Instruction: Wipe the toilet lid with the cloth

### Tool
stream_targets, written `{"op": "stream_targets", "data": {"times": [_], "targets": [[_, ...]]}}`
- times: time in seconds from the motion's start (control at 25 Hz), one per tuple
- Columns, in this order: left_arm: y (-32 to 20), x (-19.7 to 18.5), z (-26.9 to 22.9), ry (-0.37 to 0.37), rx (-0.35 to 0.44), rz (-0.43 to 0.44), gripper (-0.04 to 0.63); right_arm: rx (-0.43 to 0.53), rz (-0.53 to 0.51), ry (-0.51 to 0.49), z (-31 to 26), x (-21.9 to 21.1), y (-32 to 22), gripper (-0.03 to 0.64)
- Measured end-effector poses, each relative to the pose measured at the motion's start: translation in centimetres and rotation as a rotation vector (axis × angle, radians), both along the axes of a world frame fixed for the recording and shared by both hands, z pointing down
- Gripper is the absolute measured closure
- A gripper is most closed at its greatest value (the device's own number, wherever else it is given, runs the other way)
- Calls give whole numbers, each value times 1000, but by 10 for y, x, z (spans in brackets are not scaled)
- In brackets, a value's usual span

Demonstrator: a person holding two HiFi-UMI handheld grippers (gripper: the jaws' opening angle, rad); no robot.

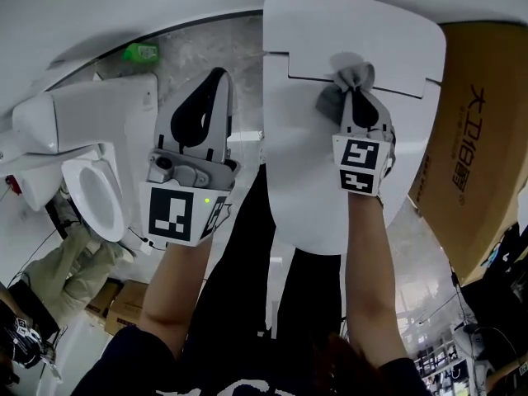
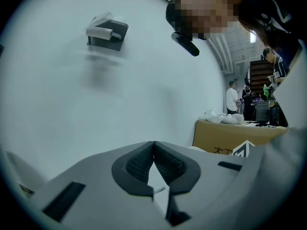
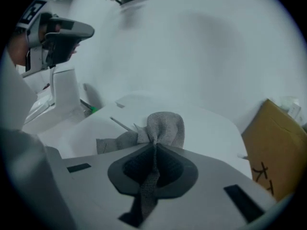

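The white toilet lid (image 1: pixel 330 155) lies flat in front of me, its hinge end at the far side. My right gripper (image 1: pixel 355 89) is shut on a grey cloth (image 1: pixel 346 77), which bunches up past the jaws near the hinge seam; the same cloth (image 3: pixel 160 128) is pinched between the right gripper (image 3: pixel 154 145) jaws over the lid (image 3: pixel 201 123). My left gripper (image 1: pixel 216 77) is held off the lid's left side, over the floor. In its own view the left gripper (image 2: pixel 153 150) is shut with nothing in it, facing a white wall.
A white toilet (image 1: pixel 82 163) with an open bowl stands at the left. A brown cardboard box (image 1: pixel 483 139) sits against the lid's right side. A green object (image 1: pixel 140 53) lies by the wall. Smaller boxes (image 1: pixel 124 304) are on the floor at lower left.
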State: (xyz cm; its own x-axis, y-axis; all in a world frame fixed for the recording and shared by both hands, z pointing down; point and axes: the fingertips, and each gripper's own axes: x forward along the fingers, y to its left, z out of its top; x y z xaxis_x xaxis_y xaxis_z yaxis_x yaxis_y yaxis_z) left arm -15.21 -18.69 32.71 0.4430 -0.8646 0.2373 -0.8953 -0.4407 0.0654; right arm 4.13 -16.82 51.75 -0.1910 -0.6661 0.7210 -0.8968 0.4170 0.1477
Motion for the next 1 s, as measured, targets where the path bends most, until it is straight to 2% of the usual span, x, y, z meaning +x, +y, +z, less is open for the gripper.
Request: {"op": "stream_targets", "data": {"times": [0.16, 0.32, 0.52, 0.64, 0.72, 0.88, 1.0], "targets": [[1, -7, -1, -1, 1, -11, 575, 7, -147, -19, -3, -76, 1, 583], [1, -13, -1, -3, -1, -22, 575, 16, -277, -24, -5, -133, 5, 583], [2, -17, -4, -9, 3, -21, 575, 27, -432, -5, -5, -161, 23, 583], [2, -17, -4, -9, 5, -26, 575, 26, -457, -7, -5, -147, 35, 583], [3, -13, -4, -7, 2, -24, 575, 28, -426, -8, -4, -122, 40, 583], [3, -5, -2, -2, 0, -16, 575, 28, -292, -3, -2, -52, 40, 583], [5, 1, -1, -2, -1, -10, 575, 36, -155, 19, -1, 15, 36, 583]]}}
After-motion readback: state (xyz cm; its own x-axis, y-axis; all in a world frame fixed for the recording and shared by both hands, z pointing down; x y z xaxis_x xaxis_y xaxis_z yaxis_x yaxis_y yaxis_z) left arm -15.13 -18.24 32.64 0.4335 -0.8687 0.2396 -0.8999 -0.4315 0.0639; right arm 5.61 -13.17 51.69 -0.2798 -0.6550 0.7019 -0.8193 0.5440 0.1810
